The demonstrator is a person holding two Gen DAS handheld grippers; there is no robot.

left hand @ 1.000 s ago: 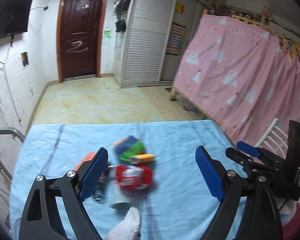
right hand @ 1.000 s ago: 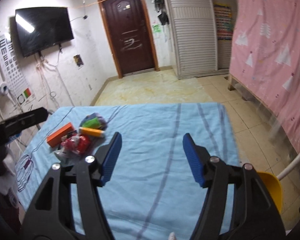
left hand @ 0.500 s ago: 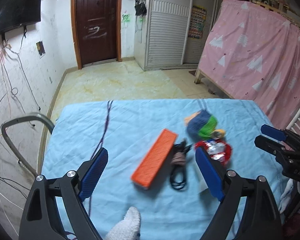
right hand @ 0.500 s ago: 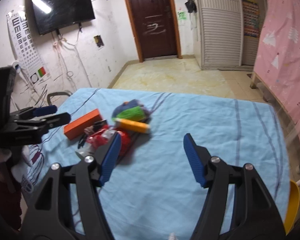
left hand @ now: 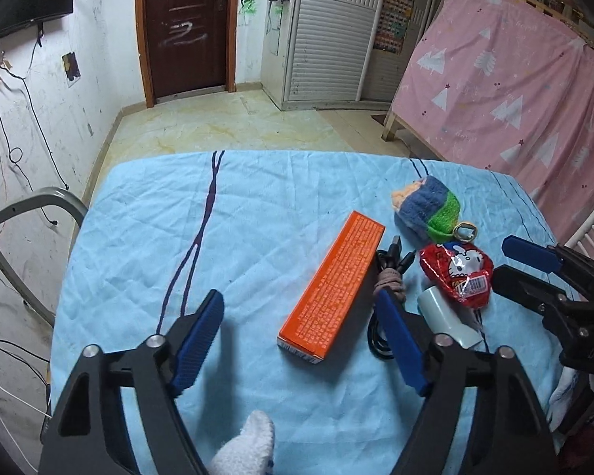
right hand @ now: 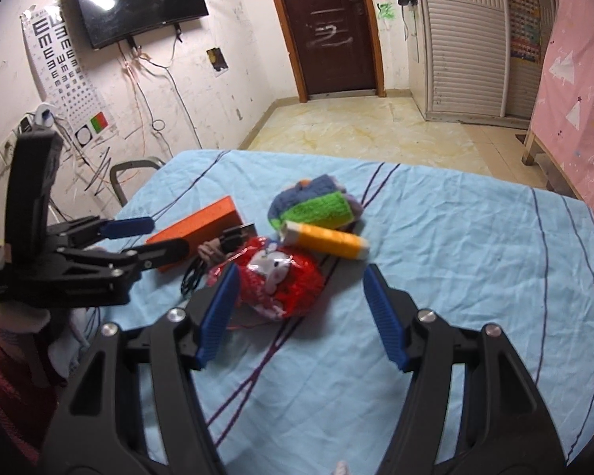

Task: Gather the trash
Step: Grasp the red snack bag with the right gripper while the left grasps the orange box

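Right tool (right hand: 299,312) spread wide, empty, hovering over the bench (right hand: 475,261); left tool (left hand: 299,340) likewise agape, holding nothing. Red snack bag (right hand: 281,277) at 12 o'clock between the right tips: probably light, crinkly, slippery; best pinched across its puffed middle.

surface (left hand: 257,206): light blue cloth, dark stripes; box (left hand: 332,293): orange; snack bag (right hand: 281,277): red with white cartoon; towel (left hand: 427,208): blue, green, peach; tube (right hand: 328,239): yellow; curtain (left hand: 514,91): pink, white trees
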